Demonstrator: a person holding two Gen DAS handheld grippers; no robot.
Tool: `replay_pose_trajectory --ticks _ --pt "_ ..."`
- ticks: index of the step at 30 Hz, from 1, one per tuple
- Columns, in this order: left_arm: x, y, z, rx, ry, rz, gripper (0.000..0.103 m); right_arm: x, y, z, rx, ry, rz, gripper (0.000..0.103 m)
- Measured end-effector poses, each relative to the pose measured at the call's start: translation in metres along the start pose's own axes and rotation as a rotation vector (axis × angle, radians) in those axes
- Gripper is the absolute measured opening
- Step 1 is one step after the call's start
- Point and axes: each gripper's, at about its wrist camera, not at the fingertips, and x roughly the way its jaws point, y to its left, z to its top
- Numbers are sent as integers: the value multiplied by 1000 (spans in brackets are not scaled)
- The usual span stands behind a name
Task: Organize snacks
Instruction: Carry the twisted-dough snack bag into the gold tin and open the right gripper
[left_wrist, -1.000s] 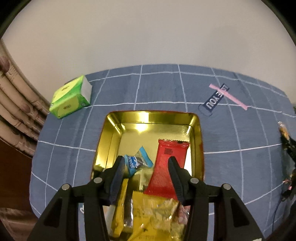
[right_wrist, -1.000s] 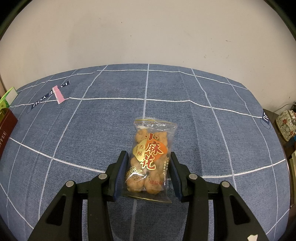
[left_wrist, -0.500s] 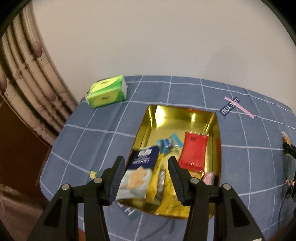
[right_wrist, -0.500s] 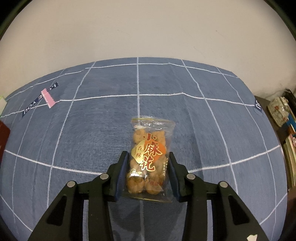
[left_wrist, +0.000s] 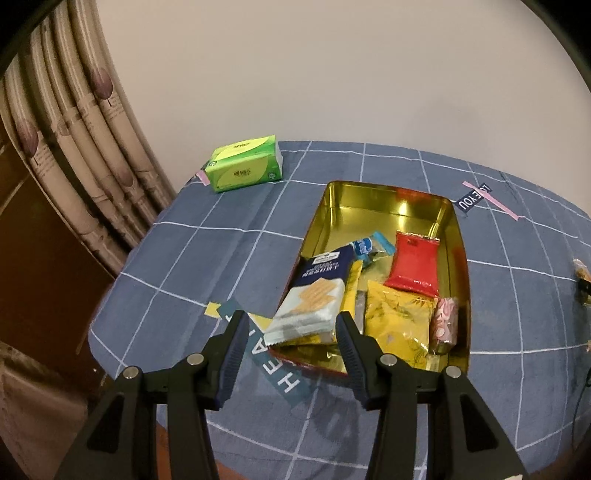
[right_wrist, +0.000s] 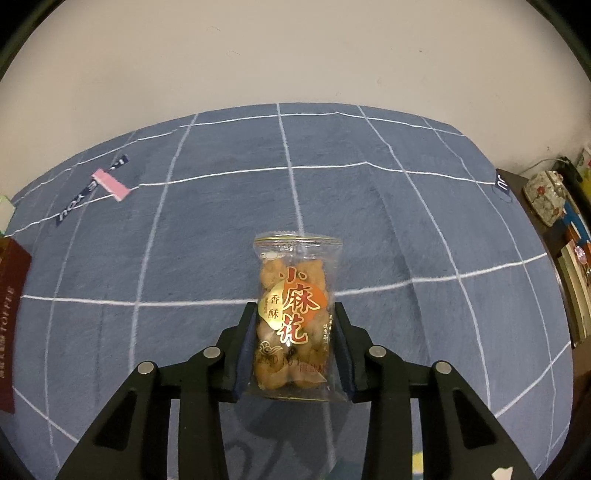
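A gold tin tray (left_wrist: 384, 201) lies on the blue checked cloth in the left wrist view. It holds several snack packs: a navy-and-white cracker pack (left_wrist: 314, 295), a red pack (left_wrist: 415, 262), a yellow pack (left_wrist: 397, 319), a small blue one (left_wrist: 369, 245) and a pink candy (left_wrist: 445, 323). My left gripper (left_wrist: 290, 334) is open and empty, above the tray's near left corner. My right gripper (right_wrist: 293, 330) is shut on a clear bag of fried dough twists (right_wrist: 295, 306), held just above the cloth.
A green tissue pack (left_wrist: 243, 164) sits at the cloth's far left by the curtain (left_wrist: 74, 129). Pink tape strips (right_wrist: 110, 184) and printed labels mark the cloth. A dark red box edge (right_wrist: 11, 295) shows left in the right wrist view. Shelves with clutter (right_wrist: 554, 206) stand right.
My left gripper has pulled back and up from inside the tray, open throughout, and the view widened. My right gripper closed on the dough twist bag and lifted it slightly.
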Motion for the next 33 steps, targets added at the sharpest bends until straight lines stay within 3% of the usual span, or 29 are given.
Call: replay_pose_trajectory --ticks 9,33 --pt "0 13 -8 -29 -6 -2 50 -32 39 -11 -29 -18 74 35" --pt "7 51 -20 -141 41 51 50 -101 219 -31 -228 -39 340 35"
